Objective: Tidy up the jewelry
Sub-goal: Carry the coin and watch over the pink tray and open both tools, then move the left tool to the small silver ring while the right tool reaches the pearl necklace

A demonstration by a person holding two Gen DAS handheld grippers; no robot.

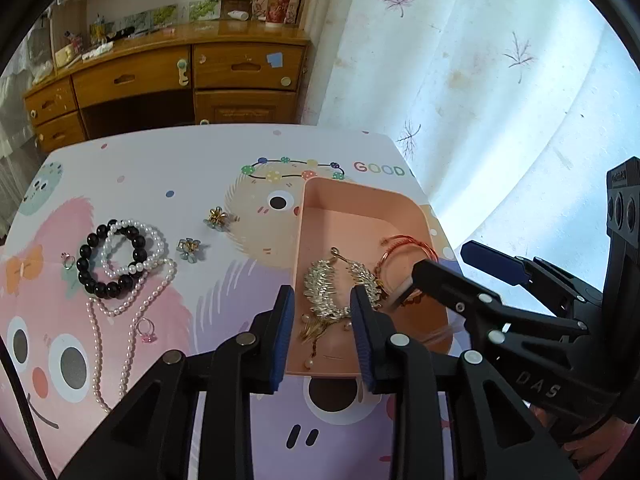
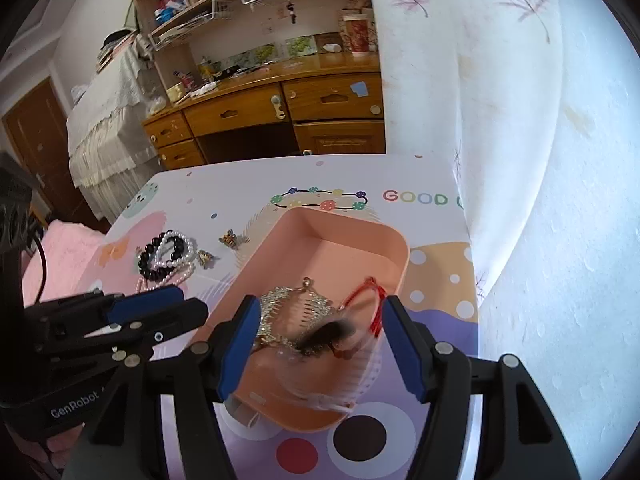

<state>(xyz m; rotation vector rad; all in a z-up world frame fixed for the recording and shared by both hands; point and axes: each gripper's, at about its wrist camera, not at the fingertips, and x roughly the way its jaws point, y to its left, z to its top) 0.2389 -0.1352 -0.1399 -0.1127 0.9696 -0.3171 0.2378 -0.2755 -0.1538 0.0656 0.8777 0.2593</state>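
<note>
Hovering over the peach tray [image 1: 360, 204], both grippers look to be working the same spot because that is where the sorted pieces collect. The left gripper [image 1: 322, 336] hangs with its fingers open, empty, straddling the tray's near left wall, just above the gold comb-like hair ornament [image 1: 326, 288] lying inside. The right gripper [image 2: 318, 346] also has its fingers spread wide over the tray; something blurred, dark and clear, sits between them, and I cannot tell whether it is falling or already at rest. A red cord bracelet [image 2: 370, 294] lies by the tray's right wall. Out on the cartoon-print table [image 1: 168, 168], well apart from the tray, the unsorted items stay grouped: a black bead bracelet [image 1: 86, 268] overlapping a pearl bracelet [image 1: 154, 240], a long pearl necklace [image 1: 128, 344], two small flower pieces [image 1: 188, 249], and a pink ring [image 1: 145, 330]. My guess is the left gripper will turn that way next, being nearer to them.
</note>
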